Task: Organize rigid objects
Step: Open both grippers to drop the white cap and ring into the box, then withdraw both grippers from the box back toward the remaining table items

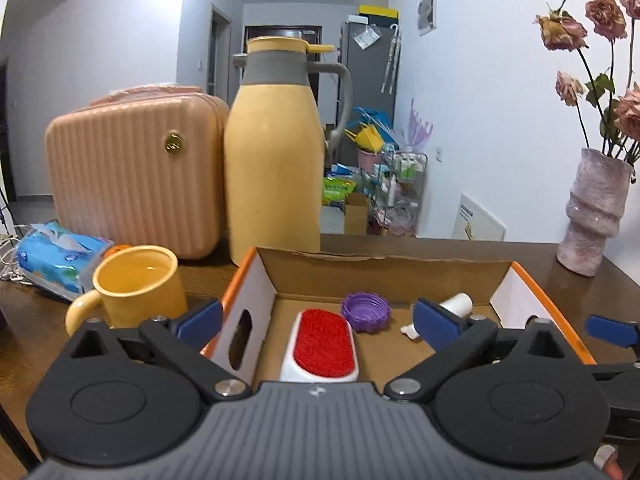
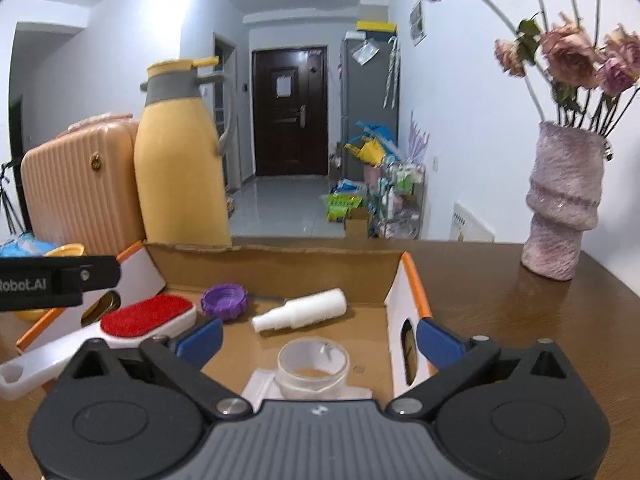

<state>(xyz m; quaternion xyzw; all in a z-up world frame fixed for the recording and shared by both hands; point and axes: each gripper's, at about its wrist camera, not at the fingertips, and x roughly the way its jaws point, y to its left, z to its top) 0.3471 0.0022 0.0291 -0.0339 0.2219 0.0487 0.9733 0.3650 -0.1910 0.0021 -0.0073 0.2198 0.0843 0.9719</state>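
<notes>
While both grippers hover at the near rim of the cardboard box (image 2: pixel 280 268), the left gripper (image 1: pixel 318 320) has its blue-padded fingers spread wide with nothing between them, and the right gripper (image 2: pixel 320 338) is spread just as wide, also holding nothing. Nearest in the box, seen from the right wrist, a clear roll of tape (image 2: pixel 313 364) stands on its edge face-up on a white sheet. Beyond it on the left lies a lint brush (image 2: pixel 146 314) with a red pile face in a white body, its white handle sticking out over the box's near left corner. Just beside the brush head sits a purple ribbed cap (image 2: pixel 224 300), open side up, and to its right a small white bottle (image 2: pixel 304 310) lies on its side. The box has orange-edged white side walls with oval hand holes and rests on a dark wooden counter (image 2: pixel 520 320). Left of the box stands a yellow mug (image 1: pixel 136 286), with a blue tissue pack (image 1: pixel 56 258) near it. Farther back stand a yellow thermos jug (image 1: pixel 276 148), a pink ribbed case (image 1: pixel 132 172), and on the right a pink vase (image 2: pixel 564 200) of dried roses.
</notes>
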